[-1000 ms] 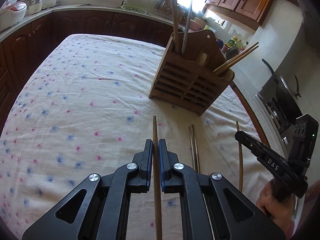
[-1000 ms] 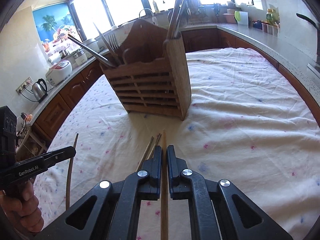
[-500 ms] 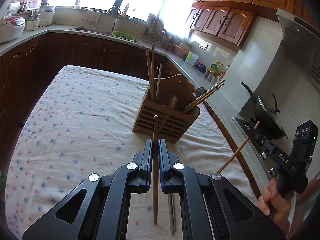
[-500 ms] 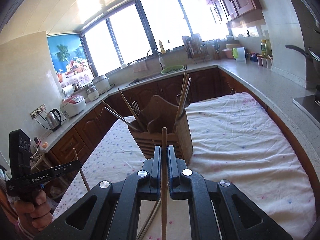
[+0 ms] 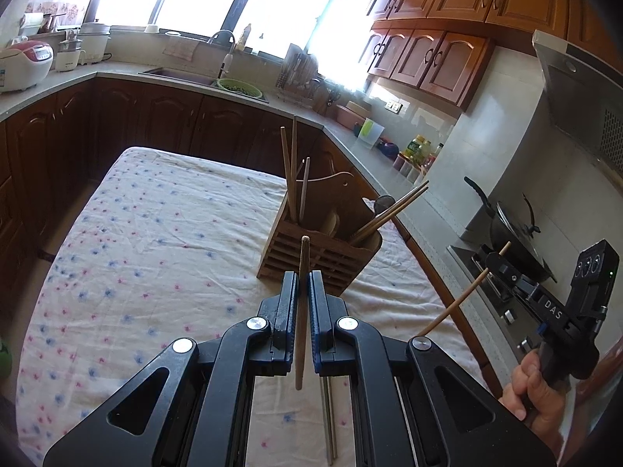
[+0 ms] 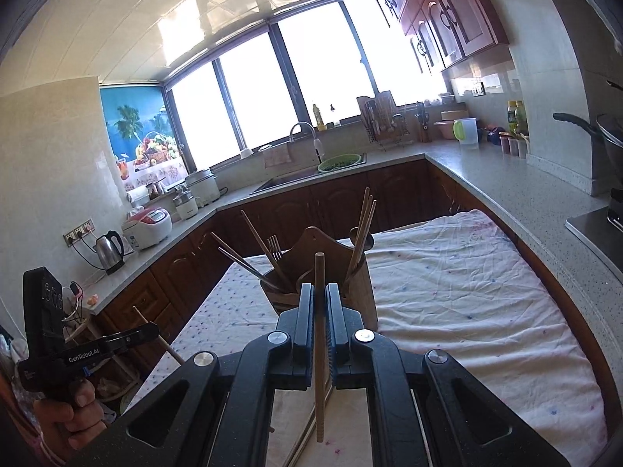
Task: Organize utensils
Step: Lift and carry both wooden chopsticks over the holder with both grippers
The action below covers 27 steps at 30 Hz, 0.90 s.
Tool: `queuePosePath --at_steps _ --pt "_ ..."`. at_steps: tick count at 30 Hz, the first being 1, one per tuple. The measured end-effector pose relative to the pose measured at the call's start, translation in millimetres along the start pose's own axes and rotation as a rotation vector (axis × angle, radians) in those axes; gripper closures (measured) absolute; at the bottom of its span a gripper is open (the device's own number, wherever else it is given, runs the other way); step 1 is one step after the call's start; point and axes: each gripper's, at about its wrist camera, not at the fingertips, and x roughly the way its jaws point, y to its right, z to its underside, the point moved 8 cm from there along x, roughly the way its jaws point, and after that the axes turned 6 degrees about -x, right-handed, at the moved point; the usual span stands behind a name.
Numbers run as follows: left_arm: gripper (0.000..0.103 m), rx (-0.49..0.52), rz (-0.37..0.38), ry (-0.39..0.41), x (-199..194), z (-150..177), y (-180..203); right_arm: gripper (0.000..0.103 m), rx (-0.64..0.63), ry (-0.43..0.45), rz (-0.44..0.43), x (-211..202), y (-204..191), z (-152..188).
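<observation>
My left gripper (image 5: 301, 277) is shut on a wooden chopstick (image 5: 300, 323), held in the air and pointing at the wooden utensil holder (image 5: 331, 258). The holder stands on the flowered tablecloth (image 5: 155, 253) with chopsticks, a fork and a spoon in its compartments. My right gripper (image 6: 320, 288) is shut on a second wooden chopstick (image 6: 319, 354), also aimed at the holder (image 6: 364, 292). Each gripper shows in the other's view, the right gripper (image 5: 493, 262) and the left gripper (image 6: 152, 329), with its stick slanting through its tips. Metal chopsticks (image 5: 329, 416) lie on the cloth below.
A stone counter runs around the table, with a sink (image 5: 175, 74), a rice cooker (image 5: 23, 64) and a kettle (image 6: 109, 251). A wok (image 5: 514, 237) sits on the stove to the right. Wooden cabinets hang above. A hand (image 5: 533, 385) holds the right gripper's handle.
Both grippers have risen and tipped up, lifting their chopsticks off the cloth. The holder now sits farther off and lower in both views. Both stay shut.
</observation>
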Motion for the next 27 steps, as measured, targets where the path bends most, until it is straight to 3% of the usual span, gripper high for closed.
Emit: queuePosePath --at_steps 8,14,27 --pt "0.098 0.013 0.005 0.034 -4.8 -15.5 8.2 0.097 0.003 0.024 0.006 -1.0 3.0 -8.4" --pt "0.098 0.039 0.019 0.09 -9.3 -44.7 23.2 0.097 0.012 0.053 0.012 5.1 8.9 -23.9" --pt "0.098 0.107 0.044 0.277 -8.4 -137.4 61.8 0.097 -0.031 0.214 0.037 21.4 6.3 -104.2"
